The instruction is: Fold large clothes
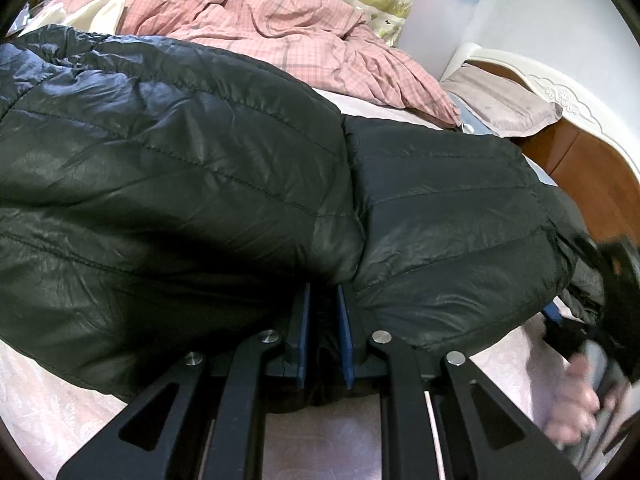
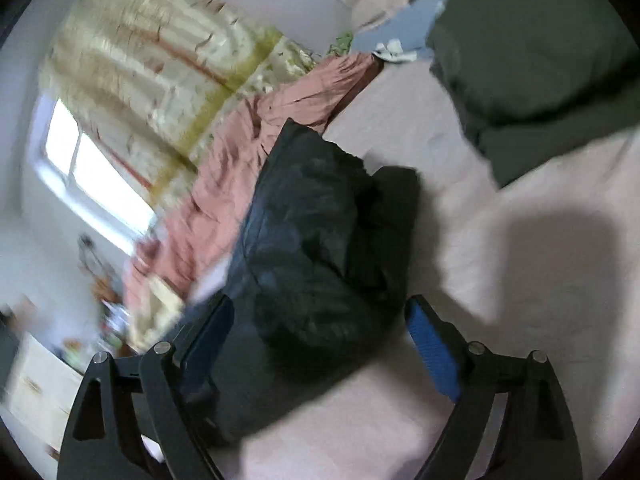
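Pinching one black puffer jacket (image 1: 200,168): left tool (image 1: 323,332); right tool (image 2: 320,344) wide apart, holding nothing.

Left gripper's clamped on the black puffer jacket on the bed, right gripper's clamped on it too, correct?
Not quite. The left gripper is clamped on the black puffer jacket, but the right gripper is open: the right wrist view shows its blue pads spread wide apart, pressing on nothing.

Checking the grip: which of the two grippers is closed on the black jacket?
The left gripper: it pinches the black jacket, while the right gripper is wide open.
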`<control>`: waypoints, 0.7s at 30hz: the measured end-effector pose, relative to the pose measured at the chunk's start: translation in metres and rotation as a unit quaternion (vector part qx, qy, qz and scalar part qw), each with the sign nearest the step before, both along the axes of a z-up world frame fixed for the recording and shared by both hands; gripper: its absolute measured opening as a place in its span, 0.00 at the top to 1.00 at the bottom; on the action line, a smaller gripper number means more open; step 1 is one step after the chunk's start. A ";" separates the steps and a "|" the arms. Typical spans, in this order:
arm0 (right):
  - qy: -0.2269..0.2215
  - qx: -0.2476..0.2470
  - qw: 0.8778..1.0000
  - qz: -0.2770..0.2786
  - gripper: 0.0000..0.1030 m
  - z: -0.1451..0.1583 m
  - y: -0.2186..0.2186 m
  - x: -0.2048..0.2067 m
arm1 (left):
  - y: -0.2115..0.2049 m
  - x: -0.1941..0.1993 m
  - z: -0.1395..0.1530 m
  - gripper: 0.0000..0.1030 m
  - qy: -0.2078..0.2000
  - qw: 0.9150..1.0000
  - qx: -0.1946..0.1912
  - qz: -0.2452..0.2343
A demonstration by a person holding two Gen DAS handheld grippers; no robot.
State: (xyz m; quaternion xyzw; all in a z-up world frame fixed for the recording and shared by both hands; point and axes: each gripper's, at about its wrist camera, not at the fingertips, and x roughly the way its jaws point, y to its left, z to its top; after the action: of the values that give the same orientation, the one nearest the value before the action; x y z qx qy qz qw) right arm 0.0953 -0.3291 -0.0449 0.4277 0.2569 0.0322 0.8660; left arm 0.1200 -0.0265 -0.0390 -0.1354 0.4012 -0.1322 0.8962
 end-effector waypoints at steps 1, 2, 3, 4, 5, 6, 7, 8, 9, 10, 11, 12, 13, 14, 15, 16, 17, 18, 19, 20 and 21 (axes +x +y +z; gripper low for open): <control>0.009 0.007 1.000 0.003 0.14 -0.005 -0.001 0.011 | -0.001 0.000 0.000 0.86 0.000 1.000 0.000 0.000; 0.019 0.009 1.000 0.014 0.14 -0.008 0.000 0.021 | 0.000 0.000 0.000 0.86 -0.001 1.000 -0.001 0.000; 0.022 -0.001 1.000 0.017 0.23 -0.007 0.005 0.023 | 0.000 -0.001 0.001 0.86 -0.002 1.000 -0.001 0.000; 0.016 -0.012 1.000 0.017 0.33 -0.005 0.009 0.022 | 0.000 -0.002 0.001 0.86 -0.004 1.000 0.000 -0.001; 0.009 -0.021 1.000 0.012 0.51 -0.004 0.011 0.021 | 0.000 -0.002 0.001 0.86 -0.006 1.000 0.000 -0.002; 0.002 -0.037 0.999 -0.005 0.61 -0.001 0.012 0.016 | -0.001 -0.003 0.002 0.86 -0.008 1.000 -0.002 -0.005; -0.006 -0.058 0.998 -0.016 0.64 0.004 0.016 0.012 | -0.001 -0.003 0.003 0.86 -0.008 1.000 -0.004 -0.006; -0.008 -0.083 0.996 -0.019 0.69 0.009 0.021 0.010 | -0.001 -0.004 0.003 0.86 -0.008 1.000 -0.005 -0.006; -0.006 -0.107 0.994 -0.021 0.73 0.015 0.026 0.009 | 0.001 -0.005 0.005 0.84 -0.010 1.000 -0.012 -0.012; -0.004 -0.133 0.991 -0.022 0.74 0.021 0.029 0.007 | 0.008 -0.009 0.010 0.84 -0.016 0.999 -0.034 -0.015; -0.006 -0.153 0.988 -0.023 0.75 0.029 0.028 0.005 | 0.018 -0.015 0.017 0.82 -0.030 0.998 -0.058 -0.007; -0.006 -0.173 0.985 -0.024 0.76 0.038 0.027 0.004 | 0.035 -0.027 0.032 0.78 -0.064 0.995 -0.080 0.005; -0.003 -0.192 0.981 -0.023 0.76 0.045 0.022 0.003 | 0.048 -0.035 0.049 0.64 -0.098 0.993 -0.072 0.012; 0.000 -0.223 0.975 -0.023 0.76 0.054 0.018 0.003 | 0.058 -0.043 0.067 0.49 -0.128 0.991 -0.037 0.025; 0.004 -0.263 0.964 -0.027 0.76 0.064 0.013 0.002 | 0.068 -0.049 0.082 0.41 -0.155 0.987 -0.009 0.038; 0.004 -0.291 0.956 -0.036 0.76 0.072 0.007 -0.001 | 0.081 -0.055 0.095 0.39 -0.181 0.982 0.007 0.056; 0.002 -0.313 0.949 -0.048 0.76 0.078 -0.001 -0.007 | 0.094 -0.057 0.102 0.35 -0.189 0.979 0.012 0.074; 0.001 -0.327 0.943 -0.060 0.76 0.084 -0.010 -0.011 | 0.106 -0.056 0.104 0.33 -0.183 0.979 0.006 0.087; 0.001 -0.327 0.943 -0.066 0.76 0.088 -0.016 -0.014 | 0.116 -0.052 0.102 0.31 -0.172 0.981 -0.004 0.093; 0.000 -0.320 0.945 -0.074 0.76 0.092 -0.026 -0.017 | 0.125 -0.047 0.097 0.31 -0.158 0.982 -0.018 0.098; -0.004 -0.312 0.947 -0.079 0.76 0.094 -0.033 -0.020 | 0.135 -0.040 0.089 0.30 -0.144 0.983 -0.031 0.108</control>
State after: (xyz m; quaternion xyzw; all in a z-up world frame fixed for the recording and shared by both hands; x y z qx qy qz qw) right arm 0.0757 -0.3618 0.0493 0.1553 0.2162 -0.1170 0.9568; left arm 0.0798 0.1089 0.0504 -0.1855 0.2462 -0.0649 0.9491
